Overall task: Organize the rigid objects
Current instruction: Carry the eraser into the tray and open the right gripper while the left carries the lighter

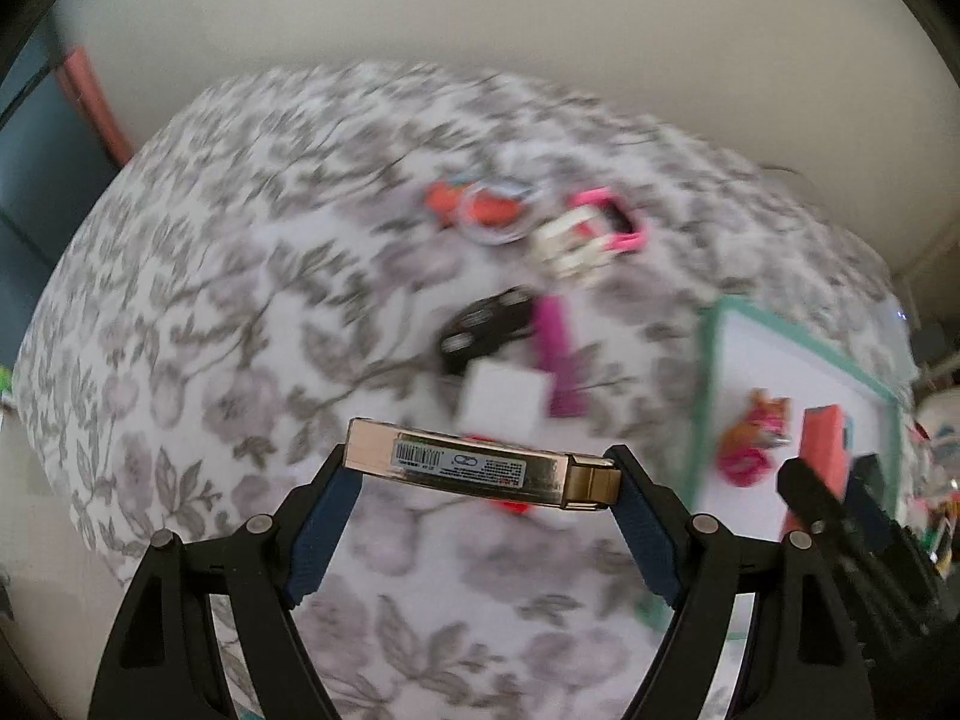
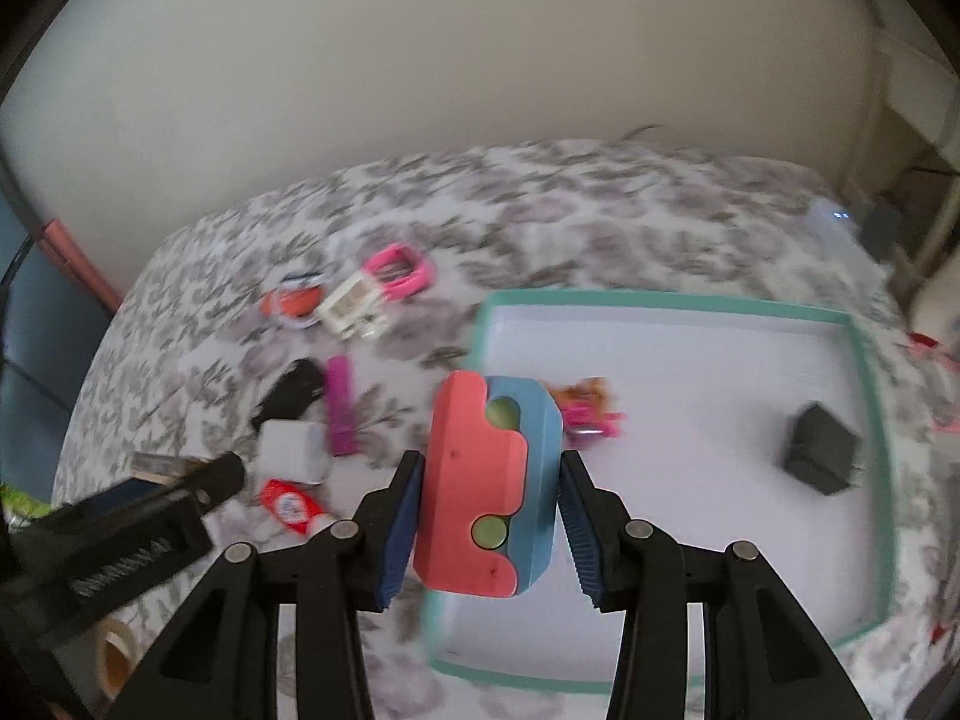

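My left gripper [image 1: 483, 468] is shut on a flat gold case [image 1: 480, 463] with a barcode label, held edge-on above the floral bedspread [image 1: 240, 300]. My right gripper [image 2: 489, 492] is shut on a red and blue block [image 2: 489, 483] with green dots, held over the left edge of the teal-rimmed white tray [image 2: 864, 372]. The tray holds an orange and pink toy [image 2: 585, 408] and a black cube [image 2: 819, 456]. The left gripper shows in the right wrist view [image 2: 198, 477], the right gripper in the left wrist view [image 1: 840, 480].
Loose on the bedspread: a black toy car [image 1: 486, 327], a magenta bar [image 1: 558, 354], a white box [image 1: 507, 399], a pink frame [image 1: 612, 219], a cream piece [image 1: 570, 249], an orange item with rings [image 1: 480, 210], a red tube [image 2: 288, 504]. A tape roll [image 2: 117, 651] lies near left.
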